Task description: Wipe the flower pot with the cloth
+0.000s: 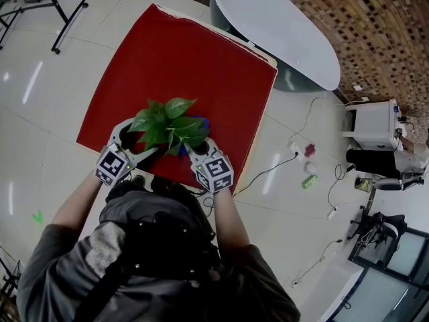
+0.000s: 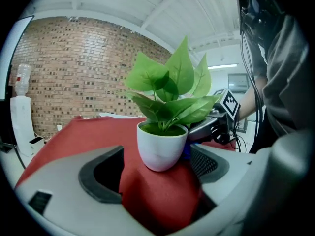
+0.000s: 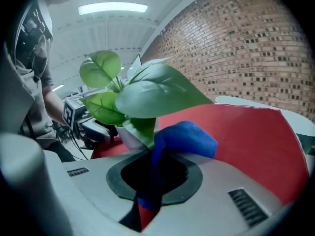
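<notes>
A small white flower pot (image 2: 161,149) with a leafy green plant (image 1: 167,123) stands on the red table cover (image 1: 188,59) near its front edge. My left gripper (image 1: 137,143) is open at the pot's left side. In the left gripper view the pot sits between the spread fingers (image 2: 101,176), close to the right one. My right gripper (image 1: 196,149) is shut on a blue cloth (image 3: 184,139), which is bunched against the pot's right side under the leaves. Only a sliver of the pot (image 3: 129,134) shows in the right gripper view, behind the leaves.
A white oval table (image 1: 281,19) stands beyond the red cover's far right corner. Cables, a power strip (image 1: 295,149) and small items lie on the floor to the right, near a white machine (image 1: 375,123). A black stand's legs (image 1: 67,19) are at the far left.
</notes>
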`<move>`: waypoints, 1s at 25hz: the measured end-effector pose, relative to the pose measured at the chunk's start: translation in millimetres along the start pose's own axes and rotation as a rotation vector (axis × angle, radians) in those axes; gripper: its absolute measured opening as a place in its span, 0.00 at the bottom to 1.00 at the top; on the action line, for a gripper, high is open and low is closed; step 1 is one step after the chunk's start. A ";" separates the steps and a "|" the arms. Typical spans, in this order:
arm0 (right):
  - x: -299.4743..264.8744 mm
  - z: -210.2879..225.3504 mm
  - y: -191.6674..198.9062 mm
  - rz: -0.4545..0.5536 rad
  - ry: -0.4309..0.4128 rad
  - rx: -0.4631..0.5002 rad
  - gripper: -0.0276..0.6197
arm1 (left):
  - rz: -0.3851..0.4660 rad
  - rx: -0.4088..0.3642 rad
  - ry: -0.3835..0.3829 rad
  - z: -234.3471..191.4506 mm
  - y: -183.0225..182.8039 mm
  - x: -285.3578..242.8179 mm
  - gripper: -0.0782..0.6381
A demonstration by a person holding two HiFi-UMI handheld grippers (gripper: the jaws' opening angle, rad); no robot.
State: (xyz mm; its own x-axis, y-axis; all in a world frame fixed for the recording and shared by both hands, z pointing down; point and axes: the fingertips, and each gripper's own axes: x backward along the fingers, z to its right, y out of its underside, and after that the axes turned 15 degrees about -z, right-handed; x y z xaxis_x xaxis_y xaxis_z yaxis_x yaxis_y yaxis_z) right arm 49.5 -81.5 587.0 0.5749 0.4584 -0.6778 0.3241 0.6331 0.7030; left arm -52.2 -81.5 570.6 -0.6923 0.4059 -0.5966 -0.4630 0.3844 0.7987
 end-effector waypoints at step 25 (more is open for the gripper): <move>-10.5 -120.2 14.3 -0.065 -0.193 0.140 0.14 | -0.009 -0.092 -0.115 0.6 9.0 9.2 0.73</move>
State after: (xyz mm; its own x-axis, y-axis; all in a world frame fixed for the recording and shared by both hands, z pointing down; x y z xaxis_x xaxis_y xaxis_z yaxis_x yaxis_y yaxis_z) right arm -42.2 -2.2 578.3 0.6781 0.2828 -0.6784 0.4587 0.5583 0.6913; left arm -62.5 -73.8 572.2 -0.6227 0.4970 -0.6043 -0.5213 0.3124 0.7941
